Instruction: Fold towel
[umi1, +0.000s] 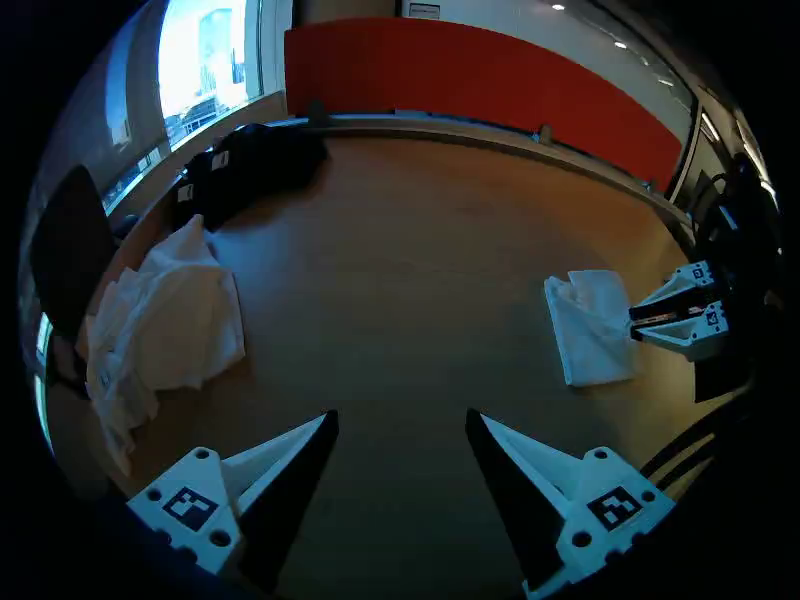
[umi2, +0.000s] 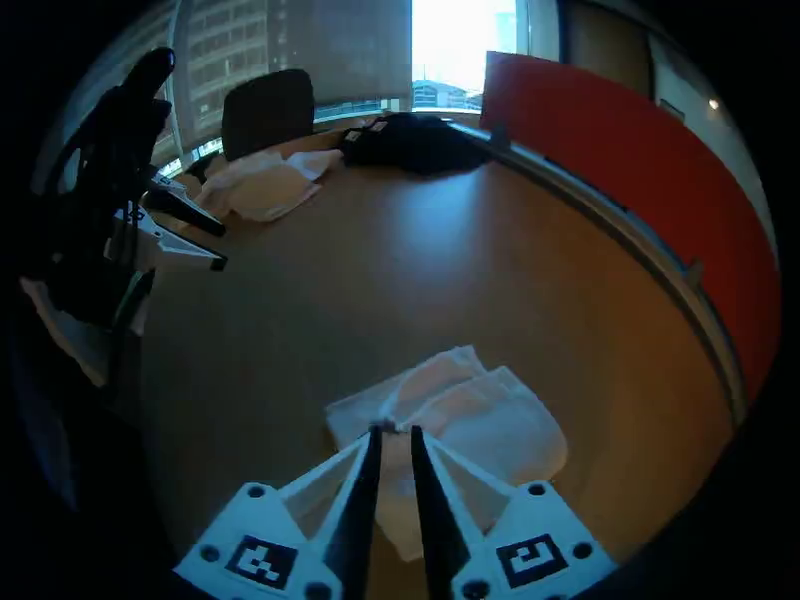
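A folded white towel (umi1: 590, 325) lies on the wooden table (umi1: 400, 260) at the right. My right gripper (umi1: 632, 324) reaches its edge from the right. In the right gripper view the same towel (umi2: 480, 415) lies just ahead, and the right gripper (umi2: 395, 431) has its fingers almost together on a small pucker of cloth at the near edge. My left gripper (umi1: 400, 418) hovers open over bare table, well short of the towel; it also appears open at the left (umi2: 224, 250). A loose pile of white towels (umi1: 160, 320) sits at the table's left side.
A black bag (umi1: 255, 165) lies at the table's far end near the windows. A dark chair (umi1: 70, 250) stands beside the towel pile. A red partition (umi1: 480, 75) runs along the far edge. A person's dark sleeve (umi2: 90, 200) is behind the left gripper.
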